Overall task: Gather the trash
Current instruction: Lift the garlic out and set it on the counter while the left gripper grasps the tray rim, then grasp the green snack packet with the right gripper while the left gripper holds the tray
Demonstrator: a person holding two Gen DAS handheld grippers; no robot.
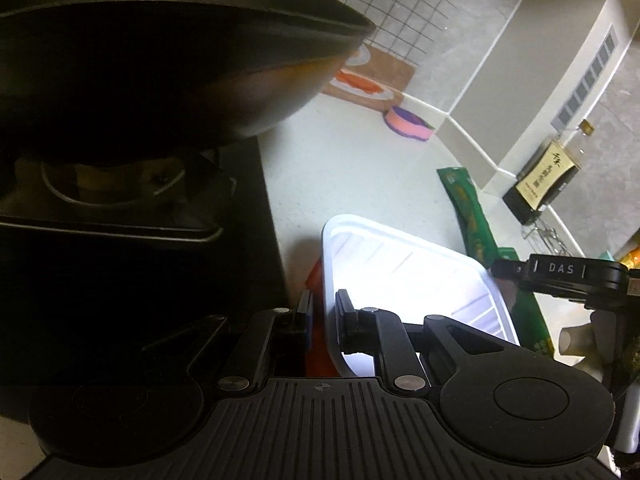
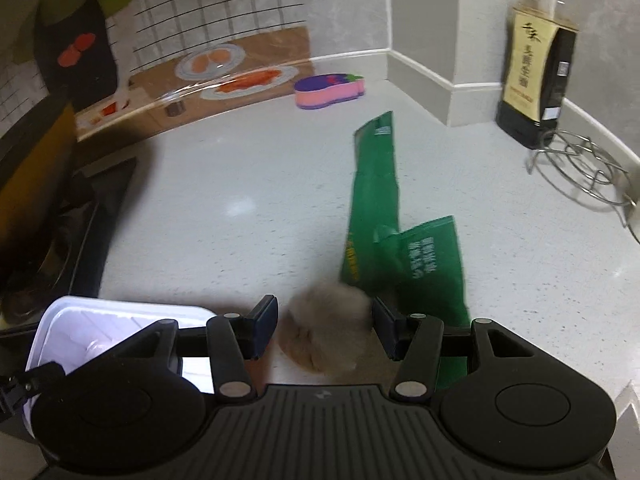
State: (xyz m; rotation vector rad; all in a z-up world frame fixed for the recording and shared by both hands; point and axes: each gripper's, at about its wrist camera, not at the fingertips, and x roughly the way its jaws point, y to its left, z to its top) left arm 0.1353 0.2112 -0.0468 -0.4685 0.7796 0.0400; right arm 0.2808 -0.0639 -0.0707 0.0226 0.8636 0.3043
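On white tabletop (image 2: 224, 208) beside stove: left gripper (image 1: 323, 312) clamped on near rim of white plastic tray (image 1: 404, 268); right gripper (image 2: 325, 320) spread around tan crumpled wad (image 2: 326, 326), pads not pressing, green wrapper (image 2: 376, 196) just beyond. Step: picking up wad. Next: close on wad, lift, drop into tray

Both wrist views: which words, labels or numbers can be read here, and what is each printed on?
"DAS": white letters on the black right gripper in the left wrist view.
Dark glass sauce bottle: tan label with vertical characters, too blurred to read.
Long green plastic wrapper: white and yellow print, too blurred to read.
White plastic tray: no text.
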